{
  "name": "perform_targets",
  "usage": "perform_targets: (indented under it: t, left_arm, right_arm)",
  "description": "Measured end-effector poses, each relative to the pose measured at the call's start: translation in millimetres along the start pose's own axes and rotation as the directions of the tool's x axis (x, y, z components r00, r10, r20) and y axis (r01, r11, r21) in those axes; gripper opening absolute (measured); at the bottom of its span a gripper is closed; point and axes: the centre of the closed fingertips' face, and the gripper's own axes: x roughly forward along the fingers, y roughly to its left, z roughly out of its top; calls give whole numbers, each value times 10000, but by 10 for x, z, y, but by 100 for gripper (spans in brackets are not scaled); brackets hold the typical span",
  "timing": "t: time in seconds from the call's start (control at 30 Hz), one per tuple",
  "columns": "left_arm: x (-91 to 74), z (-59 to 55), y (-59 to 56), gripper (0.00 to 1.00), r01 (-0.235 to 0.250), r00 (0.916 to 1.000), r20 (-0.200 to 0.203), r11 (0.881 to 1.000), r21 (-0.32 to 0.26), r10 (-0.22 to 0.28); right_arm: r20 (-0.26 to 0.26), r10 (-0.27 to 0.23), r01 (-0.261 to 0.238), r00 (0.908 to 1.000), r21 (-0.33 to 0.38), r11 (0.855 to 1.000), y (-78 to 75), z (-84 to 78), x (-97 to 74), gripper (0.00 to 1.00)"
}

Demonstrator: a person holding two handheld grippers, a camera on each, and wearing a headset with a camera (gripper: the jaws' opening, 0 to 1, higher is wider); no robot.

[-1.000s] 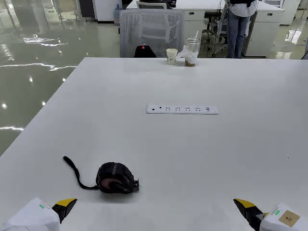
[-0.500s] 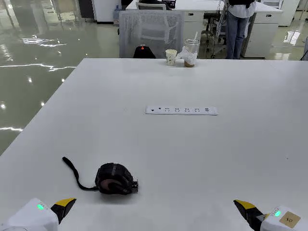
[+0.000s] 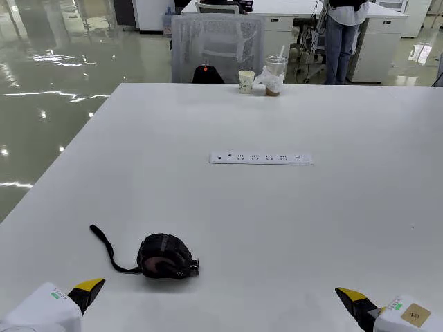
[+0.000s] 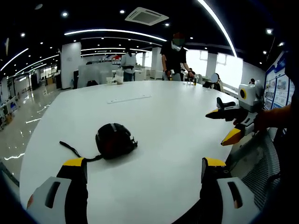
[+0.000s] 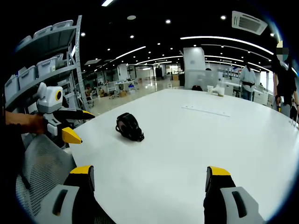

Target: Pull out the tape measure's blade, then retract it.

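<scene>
A black tape measure (image 3: 167,256) with a black wrist strap lies on the white table (image 3: 277,207), near the front left. It also lies ahead of the jaws in the left gripper view (image 4: 115,140) and in the right gripper view (image 5: 129,126). My left gripper (image 4: 144,168) is open and empty, at the table's front left edge, short of the tape measure. My right gripper (image 5: 148,175) is open and empty at the front right edge, well apart from it. Each gripper's yellow tip peeks into the head view's bottom corners.
A white power strip (image 3: 261,158) lies mid-table. Two cups (image 3: 247,80) stand at the far edge. A mesh chair (image 3: 217,47) sits behind the table, and a person (image 3: 342,34) stands beyond at another desk. Glossy floor lies to the left.
The left gripper's tip has dropped slightly lower in the head view. The tape measure and the right gripper have not moved.
</scene>
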Motion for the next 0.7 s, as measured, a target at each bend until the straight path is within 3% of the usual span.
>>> perform_targets:
  t: [0.7]
  left_arm:
    - [-8, 0, 38, 94, -76, 9999, -106, 9999, -80, 76]
  right_arm:
    - [-28, 5, -5, 10000, 36, 10000, -1, -5, -4, 99]
